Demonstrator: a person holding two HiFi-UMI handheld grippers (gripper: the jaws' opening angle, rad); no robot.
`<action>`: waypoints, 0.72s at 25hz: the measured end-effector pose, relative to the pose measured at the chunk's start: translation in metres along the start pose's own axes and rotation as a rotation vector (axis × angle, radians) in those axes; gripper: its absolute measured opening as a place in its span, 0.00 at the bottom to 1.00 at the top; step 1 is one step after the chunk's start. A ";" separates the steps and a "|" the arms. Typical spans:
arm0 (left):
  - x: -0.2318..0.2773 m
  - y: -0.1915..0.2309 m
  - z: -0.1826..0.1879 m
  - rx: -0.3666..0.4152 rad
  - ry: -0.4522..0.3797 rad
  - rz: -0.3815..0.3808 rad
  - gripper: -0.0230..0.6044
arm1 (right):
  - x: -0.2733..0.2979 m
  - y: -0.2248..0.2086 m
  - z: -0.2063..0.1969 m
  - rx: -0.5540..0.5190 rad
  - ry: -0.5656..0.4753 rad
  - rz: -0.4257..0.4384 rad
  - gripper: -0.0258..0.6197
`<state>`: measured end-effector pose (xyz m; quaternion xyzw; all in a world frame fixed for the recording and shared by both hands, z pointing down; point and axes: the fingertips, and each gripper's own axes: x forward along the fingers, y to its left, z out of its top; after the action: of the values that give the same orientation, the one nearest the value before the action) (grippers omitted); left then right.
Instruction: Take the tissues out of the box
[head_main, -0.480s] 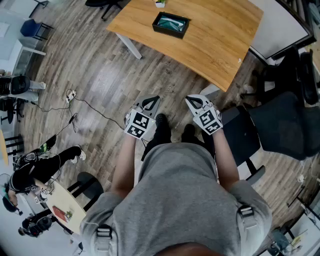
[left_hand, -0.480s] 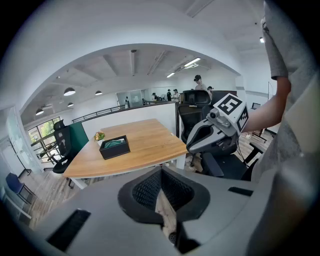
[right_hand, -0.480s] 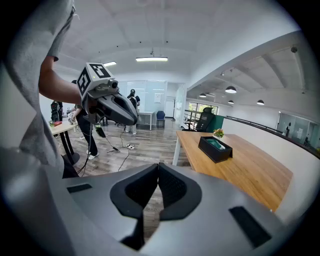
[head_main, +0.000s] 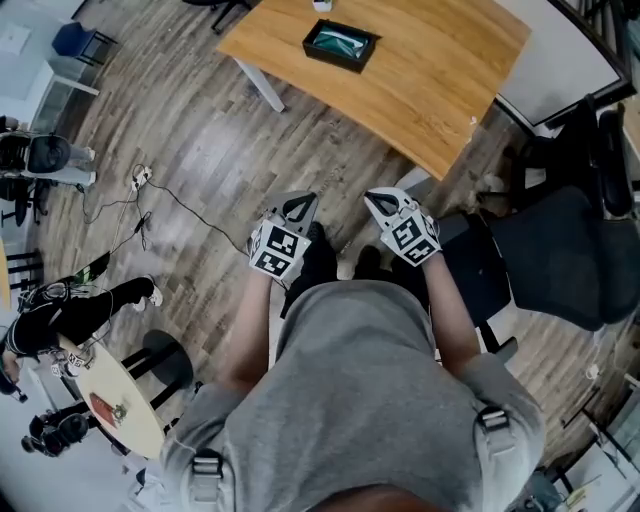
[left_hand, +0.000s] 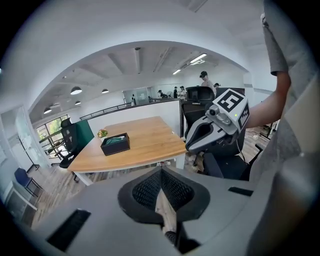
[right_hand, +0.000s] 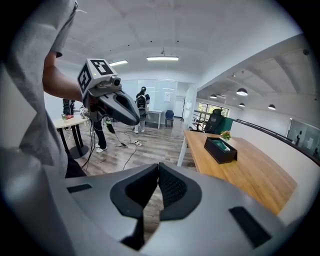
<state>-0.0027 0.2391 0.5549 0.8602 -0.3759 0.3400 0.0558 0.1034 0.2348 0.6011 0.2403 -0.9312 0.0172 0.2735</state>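
Little has changed in the last half second. My left gripper (head_main: 298, 203) and right gripper (head_main: 380, 200) hang mid-frame over the floor (head_main: 200, 150), both closed on nothing; the right has drifted slightly left. The box (head_main: 340, 45) sits on the table (head_main: 430, 90) at the top of the frame, well apart from me. The approach, I judge, is barely under way.

Black open-topped tissue box (head_main: 341, 46), teal inside, flat on wooden table (head_main: 440, 90).
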 end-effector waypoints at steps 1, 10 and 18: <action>0.000 0.000 0.001 0.002 -0.002 0.005 0.07 | -0.001 -0.001 0.001 -0.006 -0.003 0.002 0.05; -0.007 -0.010 -0.006 -0.013 0.000 -0.005 0.07 | -0.009 0.010 0.015 -0.017 -0.063 0.030 0.05; -0.007 -0.022 0.003 0.002 -0.047 -0.024 0.07 | -0.020 0.009 0.013 -0.033 -0.059 -0.001 0.05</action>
<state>0.0104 0.2577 0.5518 0.8725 -0.3665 0.3194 0.0499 0.1078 0.2500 0.5808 0.2365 -0.9390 -0.0052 0.2496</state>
